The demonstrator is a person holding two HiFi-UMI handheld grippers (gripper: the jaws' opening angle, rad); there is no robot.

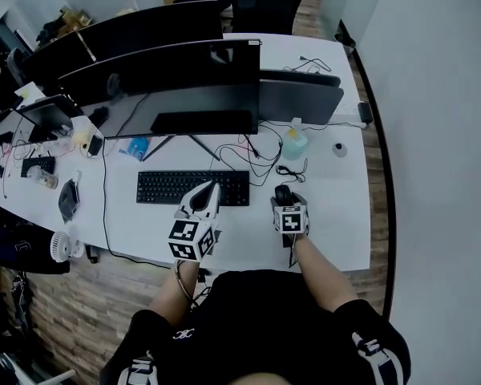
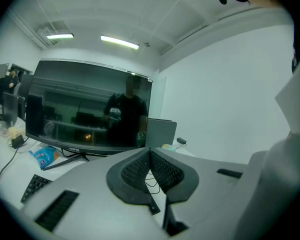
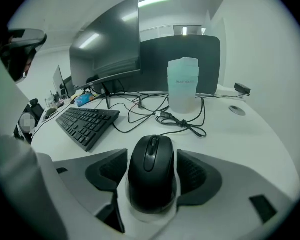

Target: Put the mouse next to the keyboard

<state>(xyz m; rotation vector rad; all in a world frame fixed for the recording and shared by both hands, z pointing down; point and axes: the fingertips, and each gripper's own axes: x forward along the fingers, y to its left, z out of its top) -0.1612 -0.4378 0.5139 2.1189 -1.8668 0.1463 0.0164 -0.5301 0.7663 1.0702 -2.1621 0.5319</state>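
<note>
My right claw [image 3: 152, 175] stands released around the mouse [image 3: 151, 156], near the keyboard's [image 3: 87, 123] right end, with bare surface [image 3: 242, 134] rightward to the edge and cables [image 3: 182, 121] ahead; my left claw [image 2: 151, 156] is clenched empty, and its body hides the surface below.

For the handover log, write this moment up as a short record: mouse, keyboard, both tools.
mouse: black, on or just above the white desk, between the right tool's jaws
keyboard: black, left of the mouse in the head view, bare desk between them
right tool: jaws wide, close beside the mouse; thin pale gaps suggest no squeeze
left tool: jaws together, nothing held, by the keyboard's front edge
</note>
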